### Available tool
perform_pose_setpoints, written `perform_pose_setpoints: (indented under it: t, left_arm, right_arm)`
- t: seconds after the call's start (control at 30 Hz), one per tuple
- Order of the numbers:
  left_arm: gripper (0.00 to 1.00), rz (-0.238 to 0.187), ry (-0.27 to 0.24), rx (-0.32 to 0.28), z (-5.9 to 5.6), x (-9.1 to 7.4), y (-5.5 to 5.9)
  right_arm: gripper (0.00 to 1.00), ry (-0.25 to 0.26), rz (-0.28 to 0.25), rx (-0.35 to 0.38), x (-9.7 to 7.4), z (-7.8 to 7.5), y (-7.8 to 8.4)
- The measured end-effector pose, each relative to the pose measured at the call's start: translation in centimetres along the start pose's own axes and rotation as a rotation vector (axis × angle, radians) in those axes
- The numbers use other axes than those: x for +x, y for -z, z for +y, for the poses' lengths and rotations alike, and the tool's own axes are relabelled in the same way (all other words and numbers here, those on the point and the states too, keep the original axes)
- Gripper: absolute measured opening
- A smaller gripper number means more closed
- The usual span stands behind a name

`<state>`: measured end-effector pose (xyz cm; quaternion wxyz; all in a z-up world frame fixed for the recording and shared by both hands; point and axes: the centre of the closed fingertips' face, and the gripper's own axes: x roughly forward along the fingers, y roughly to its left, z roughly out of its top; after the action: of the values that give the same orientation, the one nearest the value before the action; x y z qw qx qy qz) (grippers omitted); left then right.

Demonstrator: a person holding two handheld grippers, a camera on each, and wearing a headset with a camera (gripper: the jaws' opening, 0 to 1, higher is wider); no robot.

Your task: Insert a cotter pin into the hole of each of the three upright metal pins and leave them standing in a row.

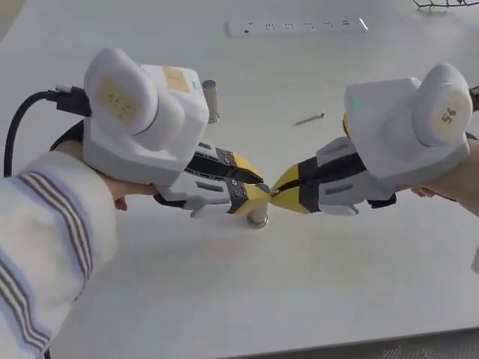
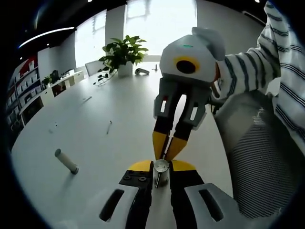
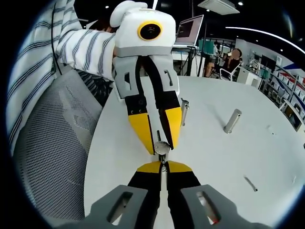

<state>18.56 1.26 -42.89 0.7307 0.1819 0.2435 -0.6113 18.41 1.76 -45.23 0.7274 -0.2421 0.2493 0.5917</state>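
My left gripper (image 1: pixel 257 187) is shut on an upright metal pin (image 1: pixel 257 218) whose base rests on the white table (image 1: pixel 224 292). In the left gripper view the pin's round head (image 2: pixel 161 167) sits between my own jaws. My right gripper (image 1: pixel 279 189) faces it tip to tip, shut on a thin cotter pin (image 3: pixel 163 163) whose end is at the pin's head. A second metal pin (image 1: pixel 210 100) stands behind the left gripper. In the right gripper view two more pins (image 3: pixel 184 110) (image 3: pixel 232 120) stand farther back.
A loose cotter pin (image 1: pixel 309 118) lies on the table behind the right gripper, and another cotter pin (image 3: pixel 250 183) lies to the right in the right gripper view. A white power strip (image 1: pixel 299 27) lies along the far edge. A mesh chair (image 2: pixel 257 157) stands beside the table.
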Motion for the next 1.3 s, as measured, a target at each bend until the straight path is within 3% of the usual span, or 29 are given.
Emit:
perform_pose_setpoints:
  t: [0.07, 0.17, 0.27, 0.43, 0.6, 0.73, 0.87, 1.03, 1.13, 1.2, 1.3]
  left_arm:
    - [0.09, 0.000, -0.001, 0.001, 0.0, 0.0, 0.0]
    - [0.09, 0.000, 0.000, 0.000, 0.0, 0.0, 0.0]
    - [0.09, 0.002, -0.001, 0.007, 0.0, 0.0, 0.0]
    - [0.10, -0.001, 0.000, -0.002, 0.0, 0.1, 0.0]
    - [0.09, -0.005, -0.002, 0.048, -0.1, -0.1, 0.0]
    - [0.11, -0.046, 0.015, 0.030, -0.5, -0.6, -0.6]
    - [0.32, -0.080, -0.020, 0.076, -0.6, -1.2, -0.8]
    - [0.55, -0.130, -0.014, 0.006, -1.7, -2.2, -0.5]
    - [0.69, -0.165, -0.021, -0.072, -2.5, -2.8, -0.3]
    - [0.84, -0.190, -0.010, -0.116, -3.1, -3.0, -0.1]
    - [0.99, -0.192, -0.025, -0.138, -3.7, -3.5, 0.8]
  right_arm:
    - [0.01, 0.000, 0.016, -0.021, 0.0, 0.1, 0.3]
    - [0.11, 0.002, 0.036, -0.031, 0.0, 0.1, 0.9]
    - [0.07, -0.003, 0.041, -0.019, -0.2, 0.4, 1.3]
    - [0.08, 0.006, 0.033, 0.004, -0.4, 0.7, 1.2]
    - [0.10, 0.025, 0.020, 0.030, -0.5, 0.4, 0.9]
    - [0.15, 0.035, -0.008, 0.057, -0.6, 0.2, 0.4]
    - [0.21, 0.045, -0.023, 0.091, -0.5, 0.1, 0.2]
    - [0.23, 0.045, -0.036, 0.115, -0.2, 0.3, 0.0]
    - [0.23, 0.040, -0.042, 0.122, 0.1, 0.4, -0.1]
    - [0.23, 0.036, -0.043, 0.124, 0.3, 0.5, -0.2]
    - [0.23, 0.030, -0.044, 0.128, 0.7, 0.3, -0.2]
